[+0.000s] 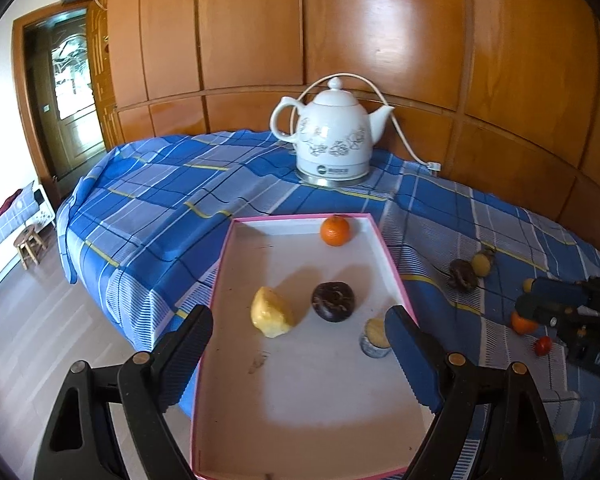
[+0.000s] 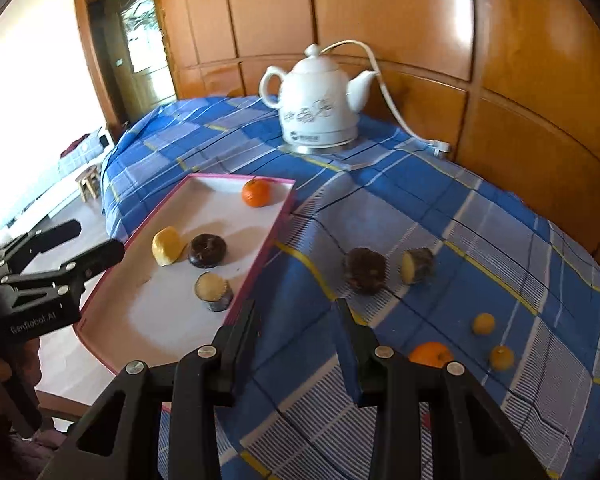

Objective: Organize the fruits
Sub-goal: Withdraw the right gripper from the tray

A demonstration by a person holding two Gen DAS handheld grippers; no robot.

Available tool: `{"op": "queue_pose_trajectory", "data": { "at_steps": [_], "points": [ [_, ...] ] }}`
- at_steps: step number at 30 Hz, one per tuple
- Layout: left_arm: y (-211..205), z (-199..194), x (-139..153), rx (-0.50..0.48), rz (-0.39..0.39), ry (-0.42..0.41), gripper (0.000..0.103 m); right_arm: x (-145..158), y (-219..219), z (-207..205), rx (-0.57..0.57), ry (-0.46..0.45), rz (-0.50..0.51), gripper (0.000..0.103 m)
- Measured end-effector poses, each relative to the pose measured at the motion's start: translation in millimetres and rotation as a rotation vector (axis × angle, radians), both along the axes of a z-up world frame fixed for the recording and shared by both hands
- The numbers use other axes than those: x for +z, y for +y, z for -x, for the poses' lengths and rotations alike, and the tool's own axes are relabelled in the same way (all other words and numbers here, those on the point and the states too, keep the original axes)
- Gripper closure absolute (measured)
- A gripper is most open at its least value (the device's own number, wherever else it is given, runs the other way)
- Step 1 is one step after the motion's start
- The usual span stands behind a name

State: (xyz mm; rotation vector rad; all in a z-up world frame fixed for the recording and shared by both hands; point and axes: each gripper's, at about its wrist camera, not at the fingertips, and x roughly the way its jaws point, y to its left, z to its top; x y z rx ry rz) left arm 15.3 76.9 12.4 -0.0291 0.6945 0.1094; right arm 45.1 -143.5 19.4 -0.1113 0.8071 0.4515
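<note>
A pink-rimmed white tray (image 1: 392, 256) (image 2: 268, 236) lies on the blue plaid cloth. In it are an orange (image 1: 335, 231) (image 2: 256, 193), a yellow fruit piece (image 1: 271, 312) (image 2: 166, 245), a dark round fruit (image 1: 333, 301) (image 2: 207, 250) and a small cup-like piece (image 1: 375, 338) (image 2: 213, 291). My left gripper (image 1: 300, 340) (image 2: 96, 240) is open and empty over the tray's near half. My right gripper (image 2: 296, 320) (image 1: 540, 304) is open and empty over the cloth, right of the tray. On the cloth lie a dark fruit (image 2: 365, 265) (image 1: 463, 274), a halved fruit (image 2: 417, 265), an orange (image 2: 430, 354) and two small yellow fruits (image 2: 483, 323) (image 2: 501, 357).
A white ceramic kettle (image 1: 332, 140) (image 2: 316, 104) with a cord stands at the back of the table against wooden panels (image 1: 380, 20). A small red fruit (image 1: 543, 345) lies by the right gripper. The table edge drops to the floor at left, where a stool (image 1: 29, 245) stands.
</note>
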Motion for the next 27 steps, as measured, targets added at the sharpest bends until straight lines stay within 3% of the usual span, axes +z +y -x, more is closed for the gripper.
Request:
{"op": "queue_pose_trajectory", "data": {
  "at_steps": [7, 11, 27],
  "points": [
    [-18.8, 1.2, -2.8, -0.053, -0.014, 0.014, 0.015, 4.6, -22.9, 4.5, -0.025, -0.011, 0.020, 0.062],
    [-29.4, 2.5, -4.3, -0.084, -0.027, 0.021, 0.015, 3.7, -39.9, 4.4, -0.047, 0.002, 0.029, 0.053],
    [-54.4, 3.7, -7.8, -0.152, -0.068, 0.038, 0.015, 14.8, -128.1, -8.4, -0.205, -0.024, 0.102, 0.053]
  ]
}}
